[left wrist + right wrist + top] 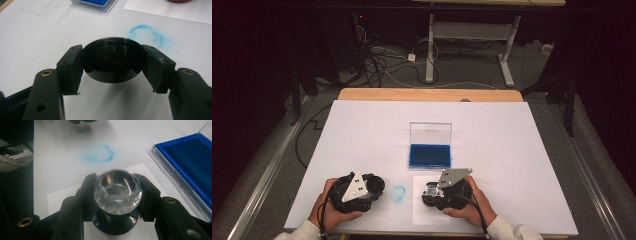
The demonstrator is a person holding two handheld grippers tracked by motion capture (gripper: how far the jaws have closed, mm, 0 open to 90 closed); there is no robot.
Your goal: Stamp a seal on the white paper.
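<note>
1. Faceted clear glass stamp knob on its black round base sits clamped in the right gripper, over a white paper sheet at the near middle.
2. Left gripper clamps a round black plastic cap, near left.
3. Blue ink ring smudge lies between them.
4. Open blue ink pad case sits farther back.

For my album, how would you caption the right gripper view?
Right gripper clamps a faceted clear-topped stamp beside the blue ink pad.

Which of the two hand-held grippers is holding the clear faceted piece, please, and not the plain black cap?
The right hand-held gripper holds the clear faceted stamp, over the paper sheet. The left hand-held gripper grips a round black cap.
</note>
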